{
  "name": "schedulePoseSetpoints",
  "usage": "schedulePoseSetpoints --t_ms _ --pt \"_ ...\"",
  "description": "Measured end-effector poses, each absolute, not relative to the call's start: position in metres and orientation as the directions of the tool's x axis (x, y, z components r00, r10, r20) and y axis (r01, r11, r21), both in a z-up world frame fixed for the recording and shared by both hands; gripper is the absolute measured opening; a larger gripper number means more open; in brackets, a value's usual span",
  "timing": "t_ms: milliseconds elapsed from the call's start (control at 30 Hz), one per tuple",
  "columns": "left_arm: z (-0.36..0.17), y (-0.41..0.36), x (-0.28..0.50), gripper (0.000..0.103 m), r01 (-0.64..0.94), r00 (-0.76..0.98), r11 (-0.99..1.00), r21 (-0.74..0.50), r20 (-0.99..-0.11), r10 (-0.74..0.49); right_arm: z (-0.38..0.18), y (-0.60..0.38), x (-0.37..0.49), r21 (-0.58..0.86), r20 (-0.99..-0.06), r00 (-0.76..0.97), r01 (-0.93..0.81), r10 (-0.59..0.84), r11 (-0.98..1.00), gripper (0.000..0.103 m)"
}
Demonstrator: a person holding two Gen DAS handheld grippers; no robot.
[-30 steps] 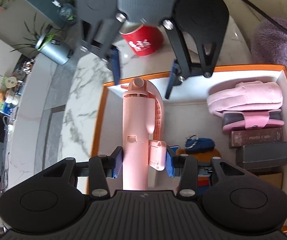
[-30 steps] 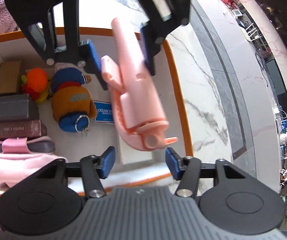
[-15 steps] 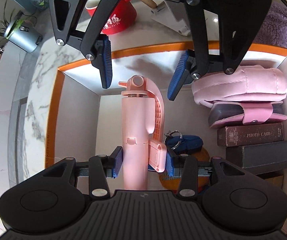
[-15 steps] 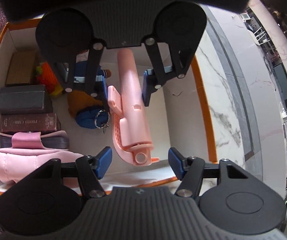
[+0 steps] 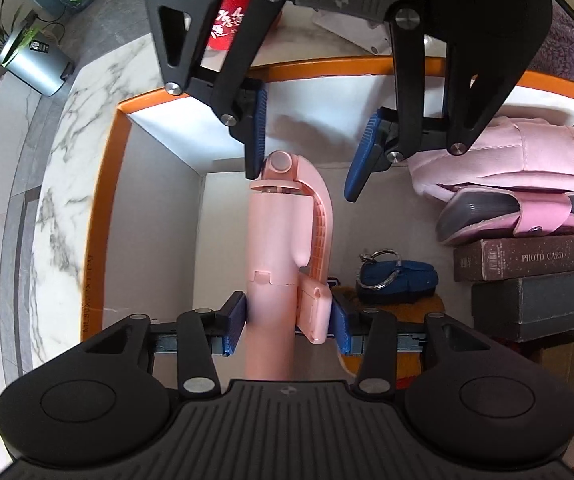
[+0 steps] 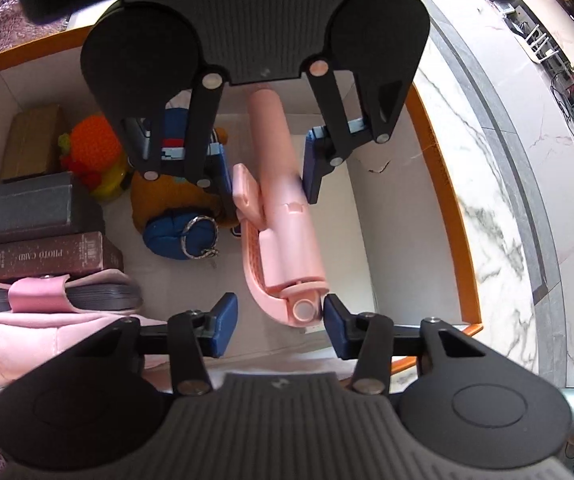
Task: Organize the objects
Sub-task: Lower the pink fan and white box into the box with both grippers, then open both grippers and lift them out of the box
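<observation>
A white marble counter (image 5: 67, 184) is carrying an orange-rimmed box (image 5: 115, 200). Inside it, the left tool (image 5: 287, 320) is gripping the pink selfie stick (image 5: 275, 248) by its handle, while the right tool (image 6: 279, 320) is closing around the stick's head, one pad touching it.

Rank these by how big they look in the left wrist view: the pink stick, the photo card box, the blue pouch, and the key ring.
1. Pink stick, though it is nearest the camera.
2. Photo card box.
3. Blue pouch.
4. Key ring.
</observation>
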State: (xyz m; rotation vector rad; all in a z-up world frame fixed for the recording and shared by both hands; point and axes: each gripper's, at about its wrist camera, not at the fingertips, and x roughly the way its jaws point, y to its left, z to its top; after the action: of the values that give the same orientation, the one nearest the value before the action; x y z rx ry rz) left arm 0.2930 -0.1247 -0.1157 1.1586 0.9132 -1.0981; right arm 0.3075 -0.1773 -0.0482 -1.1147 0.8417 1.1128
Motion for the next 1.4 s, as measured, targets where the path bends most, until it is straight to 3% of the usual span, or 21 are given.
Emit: schedulePoseSetpoints --t_ms 100,167,233,400,467,500,667,800,933,967,1000,1233,1400 --pt "-0.112 -0.124 0.297 0.052 0.962 0.271 0.073 0.262 -0.946 -0.177 -0.049 -0.178 0.310 -0.252 -0.933 0.261 -0.965 0.246 0.067 0.048" --pt "-0.108 -0.123 0.301 0.047 0.956 0.291 0.100 0.277 -0.940 -0.179 -0.049 -0.178 0.311 -0.264 -0.929 0.274 -0.962 0.248 0.073 0.048" --pt "-0.106 -0.123 0.307 0.035 0.951 0.298 0.145 0.275 -0.938 -0.177 -0.047 -0.179 0.312 -0.268 -0.925 0.281 -0.960 0.255 0.085 0.048" --pt "-0.106 -0.124 0.309 0.034 0.947 0.302 0.173 0.270 -0.934 -0.193 -0.046 -0.178 0.314 -0.292 -0.916 0.309 -0.951 0.257 0.102 0.046" --pt "-0.102 -0.120 0.311 0.033 0.947 0.288 0.205 0.246 -0.935 -0.206 -0.047 -0.178 0.317 -0.301 -0.911 0.322 -0.946 0.258 0.118 0.033" --pt "-0.099 -0.117 0.316 0.031 0.947 0.272 0.234 0.221 -0.938 -0.216 -0.048 -0.177 0.319 -0.302 -0.910 0.325 -0.945 0.256 0.126 0.032" --pt "-0.089 -0.101 0.338 0.030 0.916 0.194 0.393 0.078 -0.945 -0.265 -0.051 -0.178 0.335 -0.280 -0.911 0.323 -0.941 0.255 0.193 0.040" --pt "-0.086 -0.097 0.337 0.030 0.912 0.166 0.407 0.045 -0.949 -0.267 -0.047 -0.180 0.345 -0.203 -0.925 0.268 -0.948 0.271 0.244 0.039" --pt "-0.086 -0.096 0.327 0.029 0.920 0.131 0.392 0.008 -0.949 -0.288 -0.043 -0.184 0.339 -0.164 -0.937 0.221 -0.962 0.270 0.219 0.028" --pt "-0.088 -0.097 0.325 0.027 0.922 0.114 0.387 -0.007 -0.951 -0.288 -0.043 -0.186 0.337 -0.148 -0.943 0.200 -0.968 0.267 0.205 0.008" --pt "-0.090 -0.099 0.322 0.027 0.925 0.117 0.379 0.002 -0.952 -0.282 -0.044 -0.187 0.335 -0.132 -0.950 0.182 -0.971 0.254 0.201 0.001" --pt "-0.096 -0.099 0.306 0.017 0.922 0.151 0.386 0.025 -0.942 -0.299 -0.048 -0.193 0.322 -0.184 -0.943 0.227 -0.965 0.242 0.188 0.005" --pt "-0.093 -0.099 0.292 0.013 0.926 0.194 0.371 0.071 -0.932 -0.306 -0.047 -0.192 0.316 -0.198 -0.934 0.242 -0.963 0.262 0.182 0.022"
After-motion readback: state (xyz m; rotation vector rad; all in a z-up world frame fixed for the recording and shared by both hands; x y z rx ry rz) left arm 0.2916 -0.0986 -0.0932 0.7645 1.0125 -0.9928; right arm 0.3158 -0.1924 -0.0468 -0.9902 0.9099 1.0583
